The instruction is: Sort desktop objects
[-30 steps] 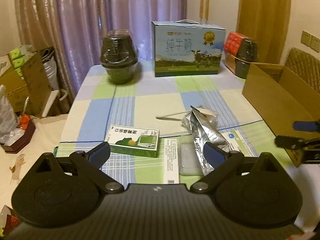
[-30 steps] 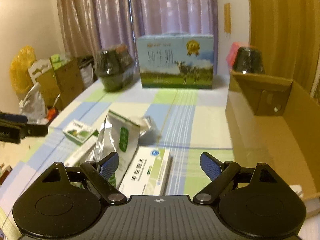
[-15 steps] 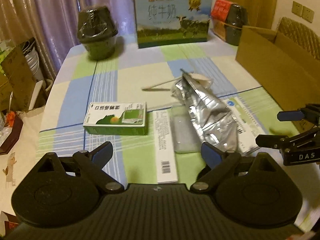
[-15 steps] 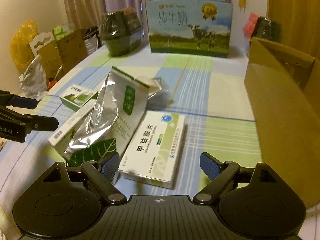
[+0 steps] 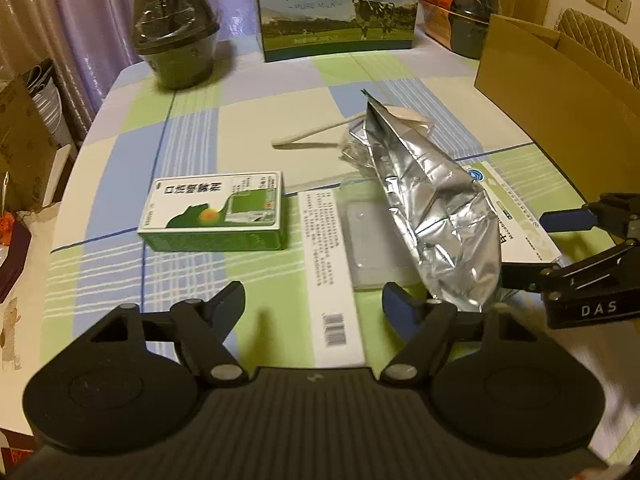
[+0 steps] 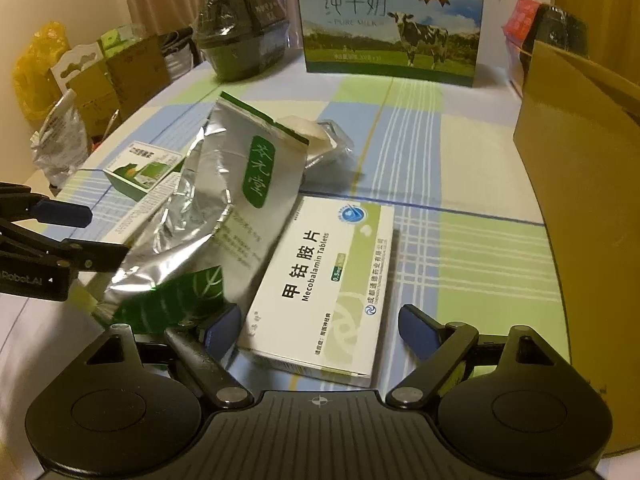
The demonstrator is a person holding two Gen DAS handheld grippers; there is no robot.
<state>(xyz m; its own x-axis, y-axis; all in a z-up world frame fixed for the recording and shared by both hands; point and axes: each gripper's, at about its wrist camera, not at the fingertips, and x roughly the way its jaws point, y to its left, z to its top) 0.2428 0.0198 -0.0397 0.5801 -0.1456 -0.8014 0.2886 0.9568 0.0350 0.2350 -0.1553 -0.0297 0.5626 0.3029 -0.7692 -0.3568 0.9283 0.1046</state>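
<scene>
Left gripper [image 5: 314,306] low over the near edge of the surface [image 5: 192,136], which carries a blue, green and cream check cloth; jaws spread wide, nothing between them. Just ahead of it lies a long white carton [image 5: 328,264], barcode end nearest, with a clear plastic blister [image 5: 370,240] on its right side. Green-and-white medicine box [image 5: 214,212] lies flat to the left of the carton, close beside it. Crumpled silver foil pouch [image 5: 432,208] lies to the right, partly over the blister and over the Mecobalamin Tablets box [image 6: 324,284]; its open top points away from the camera. Pale wooden stick [image 5: 316,133] lies beyond the pouch, near the pouch mouth. Right gripper [image 6: 320,330] low at the near end of the Mecobalamin box, jaws wide apart with a blue pad to either side of the box end; contact cannot be told, nothing gripped. In the right wrist view the pouch shows a green label and leans against the left edge of that box. Open cardboard box [image 6: 580,152] stands at the right edge of the surface. At the far side: milk carton case [image 5: 338,4] and a dark wrapped bowl [image 5: 176,36].
</scene>
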